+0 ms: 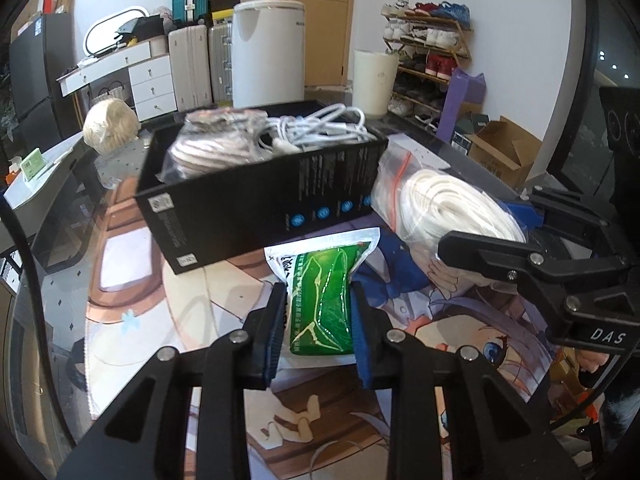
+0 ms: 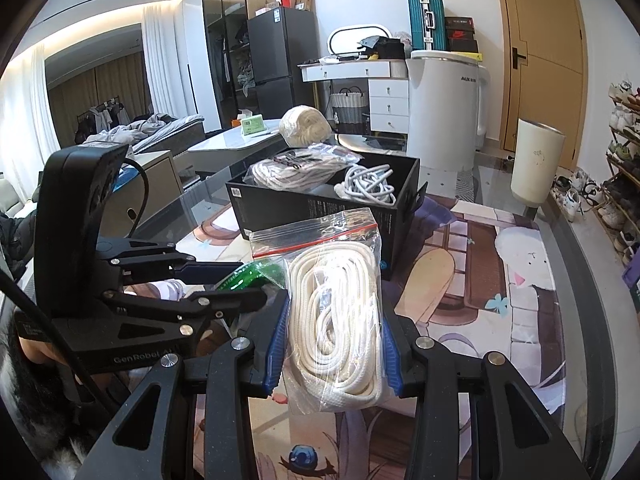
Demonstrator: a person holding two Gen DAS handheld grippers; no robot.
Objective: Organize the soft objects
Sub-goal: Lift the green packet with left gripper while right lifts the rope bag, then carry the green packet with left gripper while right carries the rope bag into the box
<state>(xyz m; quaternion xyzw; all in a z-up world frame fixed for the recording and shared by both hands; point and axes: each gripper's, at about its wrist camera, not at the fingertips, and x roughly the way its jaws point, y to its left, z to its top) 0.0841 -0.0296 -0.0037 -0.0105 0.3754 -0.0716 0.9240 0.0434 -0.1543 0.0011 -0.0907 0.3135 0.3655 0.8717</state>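
Holding a bag each, both grippers sit close to the black box, which is the spot where the soft things go. The left gripper is squeezed tight on a green packet. Its blue pads press on both sides of the packet, just in front of the box. The right gripper is closed around a clear bag of white rope. That bag has a red zip strip at the top and it stands up in front of the box, on the right of the green packet.

Inside the box there are two things already: a bag of pale rope on the left and a bundle of white cables on the right. So I think about half the job is done.

What is left, as far as I can tell: the green packet and the bag of white rope both need to go into the box. A ball of cream yarn sits far behind the box on the left, and it may need to go in too. The box looks quite full, so the new bags may have to sit on top.
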